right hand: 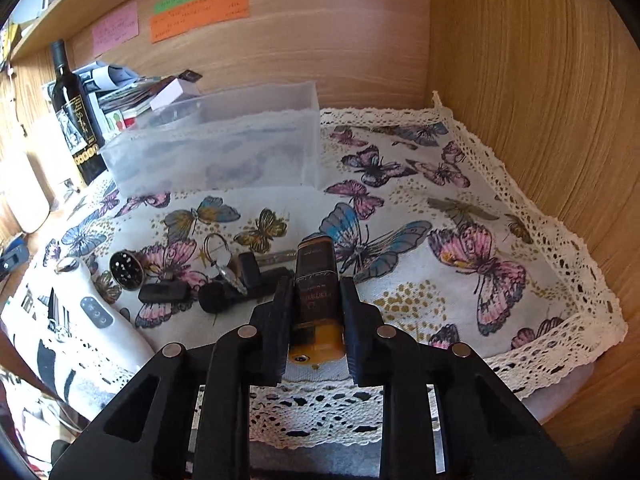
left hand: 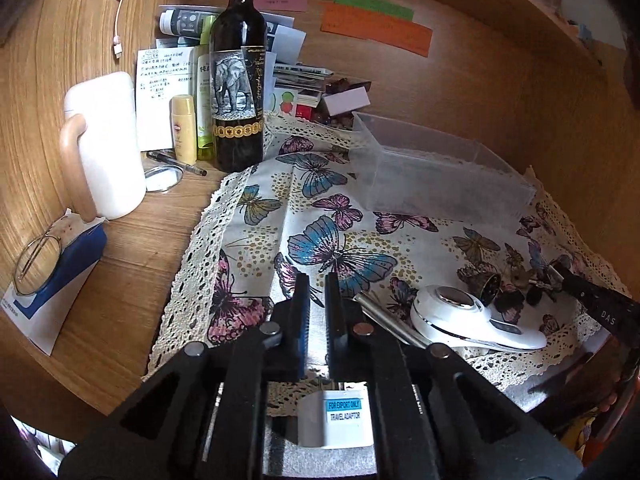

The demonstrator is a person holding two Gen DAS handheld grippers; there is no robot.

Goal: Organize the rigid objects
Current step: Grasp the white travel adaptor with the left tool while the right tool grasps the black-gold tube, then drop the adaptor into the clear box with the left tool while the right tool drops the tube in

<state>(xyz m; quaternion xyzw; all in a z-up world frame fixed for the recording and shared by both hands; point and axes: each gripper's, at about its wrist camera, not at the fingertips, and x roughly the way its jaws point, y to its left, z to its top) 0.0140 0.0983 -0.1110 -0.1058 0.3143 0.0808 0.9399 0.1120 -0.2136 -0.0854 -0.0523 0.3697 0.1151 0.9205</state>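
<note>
We hold the right gripper [right hand: 314,308] closed on a small dark rectangular case with an amber-yellow base [right hand: 316,296]; its long axis runs along the fingers, pointing away from us, and its base lies just above the butterfly-printed cloth with lace edge [right hand: 500,208]. The clear plastic storage box [right hand: 224,148] stands ahead and to the left of this case, near the back wall. The left gripper [left hand: 316,300] is clenched with its fingers nearly together, and we see nothing between them, only cloth. In the left view the box [left hand: 440,172] lies ahead to the right. We judge the right hand is the one to carry the case forward and left into the box.
</note>
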